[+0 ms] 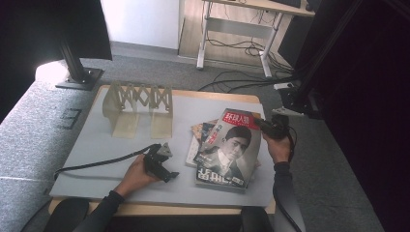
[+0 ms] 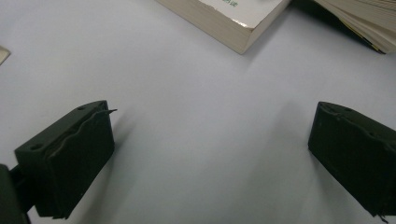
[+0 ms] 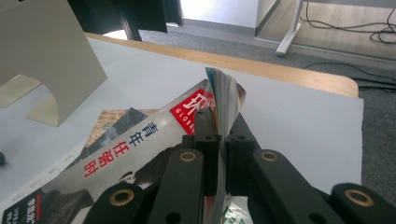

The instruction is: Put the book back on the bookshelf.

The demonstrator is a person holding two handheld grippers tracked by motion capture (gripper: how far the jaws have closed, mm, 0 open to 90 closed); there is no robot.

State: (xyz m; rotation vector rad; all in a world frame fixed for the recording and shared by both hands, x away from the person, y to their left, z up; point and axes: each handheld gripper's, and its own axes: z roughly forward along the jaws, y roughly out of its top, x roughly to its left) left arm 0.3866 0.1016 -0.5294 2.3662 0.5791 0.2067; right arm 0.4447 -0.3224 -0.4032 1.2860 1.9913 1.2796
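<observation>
A magazine with a portrait and a red title block on its cover lies tilted on a small stack of other magazines at the right of the grey table mat. My right gripper is shut on the magazine's far right corner and holds that corner raised. In the right gripper view the jaws pinch the fanned page edges of the magazine. My left gripper rests on the mat left of the stack, held by a hand. Its jaws stand wide open over bare mat, facing a thick book corner.
A beige expanding book rack stands upright at the back left of the mat, also seen as a beige panel. A black monitor stand sits off the far left corner. The wooden table edge runs behind the stack.
</observation>
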